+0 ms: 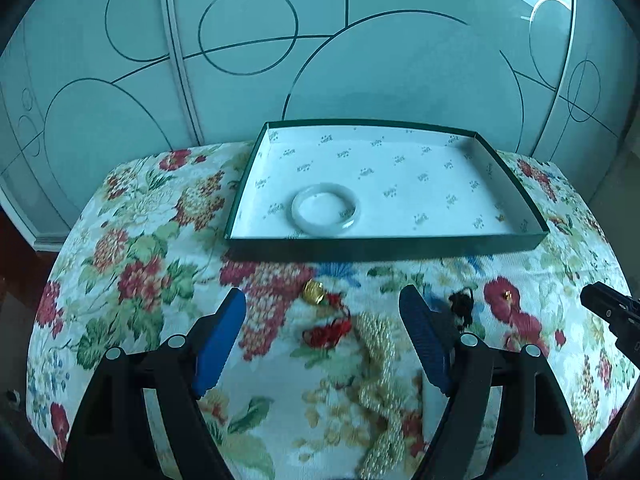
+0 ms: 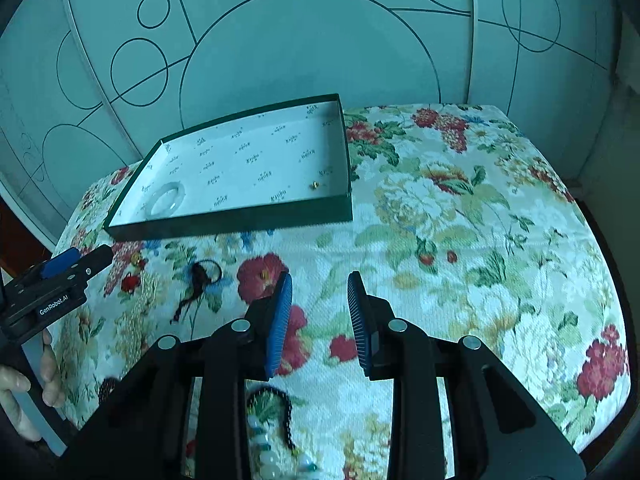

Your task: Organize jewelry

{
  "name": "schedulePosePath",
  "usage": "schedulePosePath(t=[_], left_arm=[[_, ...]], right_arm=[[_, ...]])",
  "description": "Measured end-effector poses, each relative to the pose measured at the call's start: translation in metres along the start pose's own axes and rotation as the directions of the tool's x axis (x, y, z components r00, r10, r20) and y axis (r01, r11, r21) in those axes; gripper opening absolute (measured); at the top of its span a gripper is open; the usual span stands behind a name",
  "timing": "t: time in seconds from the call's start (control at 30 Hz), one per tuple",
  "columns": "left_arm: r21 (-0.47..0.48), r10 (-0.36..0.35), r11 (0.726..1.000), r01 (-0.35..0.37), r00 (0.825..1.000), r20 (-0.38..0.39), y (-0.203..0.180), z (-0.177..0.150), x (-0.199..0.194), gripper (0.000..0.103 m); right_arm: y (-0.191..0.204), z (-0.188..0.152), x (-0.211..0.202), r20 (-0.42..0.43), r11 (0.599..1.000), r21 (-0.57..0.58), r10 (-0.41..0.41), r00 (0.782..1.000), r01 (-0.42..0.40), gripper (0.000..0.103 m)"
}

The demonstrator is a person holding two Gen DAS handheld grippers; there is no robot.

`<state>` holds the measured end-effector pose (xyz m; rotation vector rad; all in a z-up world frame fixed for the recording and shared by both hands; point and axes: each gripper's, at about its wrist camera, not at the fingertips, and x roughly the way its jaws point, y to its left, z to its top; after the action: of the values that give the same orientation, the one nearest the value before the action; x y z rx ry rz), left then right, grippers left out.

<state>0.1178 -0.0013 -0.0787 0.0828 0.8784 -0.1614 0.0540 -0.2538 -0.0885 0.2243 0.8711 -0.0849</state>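
Note:
A green box [image 1: 384, 245] with white lining holds a pale jade bangle [image 1: 326, 210] and a small gold earring [image 2: 315, 185]. On the floral cloth in front lie a gold charm on red cord [image 1: 326, 312], a pearl strand [image 1: 380, 364], a black cord piece [image 1: 460, 306] and a small gold stud [image 1: 507, 294]. My left gripper [image 1: 324, 320] is open, wide, above the red cord and pearls. My right gripper [image 2: 320, 292] is open and empty over bare cloth, the gold stud [image 2: 264, 276] just left of its left fingertip. Bead strands [image 2: 276, 432] lie beneath it.
The table [image 2: 480, 216] is covered in floral cloth and stands against frosted glass doors [image 1: 320, 60]. The left gripper's body [image 2: 52, 284] shows at the left of the right wrist view; the right gripper's tip [image 1: 612, 312] at the right of the left view.

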Motion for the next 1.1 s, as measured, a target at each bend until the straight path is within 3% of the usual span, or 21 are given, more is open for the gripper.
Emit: schedulePosePath(t=[0.23,0.47,1.1], left_arm=[[-0.062,0.019,0.998,-0.024,0.997,-0.077,0.015,-0.056,-0.020,0.078],[-0.087,0.032,0.995,-0.041,0.995,-0.098,0.018,-0.088,-0.039,0.078],[-0.094,0.041,0.994,-0.052,0.992,-0.117,0.017,-0.112,-0.049,0.079]], right_arm=[[0.004,-0.046,-0.020,-0.063,1.000,-0.012,0.023,0.998,-0.024,0.029],[0.016,-0.081,-0.037,-0.090,0.998,-0.037,0.052,0.995,-0.055,0.029],[0.034,-0.103,-0.028,-0.139,0.992,-0.103,0.061,0.988,-0.075,0.029]])
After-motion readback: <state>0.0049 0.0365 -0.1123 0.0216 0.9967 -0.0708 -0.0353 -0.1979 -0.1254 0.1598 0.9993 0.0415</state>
